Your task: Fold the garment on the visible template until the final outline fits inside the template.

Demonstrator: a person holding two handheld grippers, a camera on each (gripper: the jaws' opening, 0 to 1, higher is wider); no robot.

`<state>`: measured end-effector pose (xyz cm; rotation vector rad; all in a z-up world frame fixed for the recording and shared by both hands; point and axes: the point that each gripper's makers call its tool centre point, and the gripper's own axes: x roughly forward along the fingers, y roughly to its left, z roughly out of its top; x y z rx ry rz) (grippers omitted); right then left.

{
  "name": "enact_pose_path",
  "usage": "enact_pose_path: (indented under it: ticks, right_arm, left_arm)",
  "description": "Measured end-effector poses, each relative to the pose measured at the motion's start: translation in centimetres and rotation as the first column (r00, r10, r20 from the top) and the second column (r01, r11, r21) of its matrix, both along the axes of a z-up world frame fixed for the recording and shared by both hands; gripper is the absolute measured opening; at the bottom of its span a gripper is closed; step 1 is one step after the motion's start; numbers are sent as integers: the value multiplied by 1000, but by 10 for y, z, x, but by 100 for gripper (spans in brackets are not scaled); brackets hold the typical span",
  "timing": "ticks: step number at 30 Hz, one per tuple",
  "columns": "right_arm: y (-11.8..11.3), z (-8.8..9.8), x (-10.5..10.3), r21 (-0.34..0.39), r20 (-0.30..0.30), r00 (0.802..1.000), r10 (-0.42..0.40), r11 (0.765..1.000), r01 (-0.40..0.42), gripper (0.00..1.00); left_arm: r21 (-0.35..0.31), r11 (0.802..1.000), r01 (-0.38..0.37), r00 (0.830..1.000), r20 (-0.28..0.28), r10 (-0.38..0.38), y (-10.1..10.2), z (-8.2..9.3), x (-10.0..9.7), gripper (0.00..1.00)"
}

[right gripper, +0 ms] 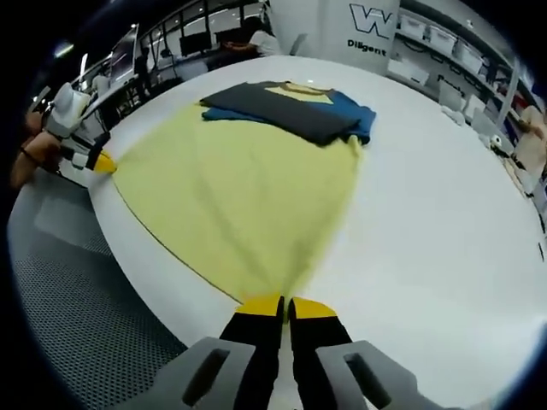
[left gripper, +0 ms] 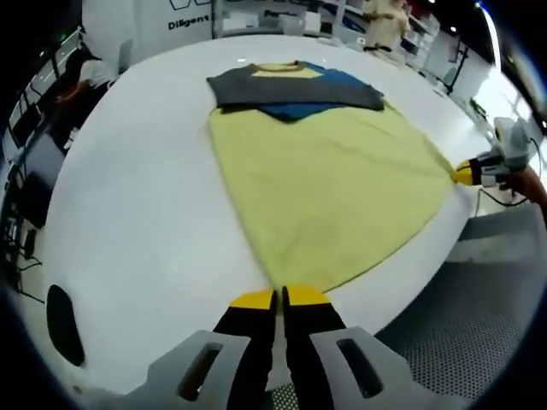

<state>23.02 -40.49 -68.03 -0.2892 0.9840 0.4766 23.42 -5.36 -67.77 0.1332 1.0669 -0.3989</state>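
Note:
A yellow garment [left gripper: 333, 188] lies spread on the round white table [left gripper: 145, 196], pulled into a fan toward me. Its grey [left gripper: 282, 88] and blue [left gripper: 295, 110] sleeve parts lie folded across the far, neck end. My left gripper [left gripper: 279, 297] is shut on one hem corner at the table's near edge. In the left gripper view the right gripper [left gripper: 468, 172] holds the other hem corner at the right. In the right gripper view the yellow garment [right gripper: 231, 188] runs up from my shut right gripper [right gripper: 285, 305], and the left gripper [right gripper: 101, 162] pinches the cloth at the far left.
Past the table's edge lies a grey perforated floor mat [right gripper: 77, 299], also seen in the left gripper view [left gripper: 487, 307]. A dark oval mark [left gripper: 64, 323] sits on the table near me. Desks with monitors [left gripper: 26, 128] and a white lettered panel [right gripper: 376, 30] stand behind.

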Motion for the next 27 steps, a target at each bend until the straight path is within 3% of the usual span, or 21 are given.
enact_pose_path:
  ticks: [6, 11, 27]
  right_arm:
    - [0, 1, -7, -16, -6, 1000, 8, 1000, -8, 0]
    - [2, 2, -20, 64, -57, 998, -30, 997, 34, 0]
    - [3, 1, -47, 109, -127, 989, -73, 990, 87, 0]
  left_arm:
    - [25, 999, 40, 999, -10, -39, -1, 1, -10, 1]
    - [41, 998, 43, 999, -26, -42, 3, 0, -19, 1]
    - [62, 995, 84, 992, -101, -77, 3, -2, -45, 1]
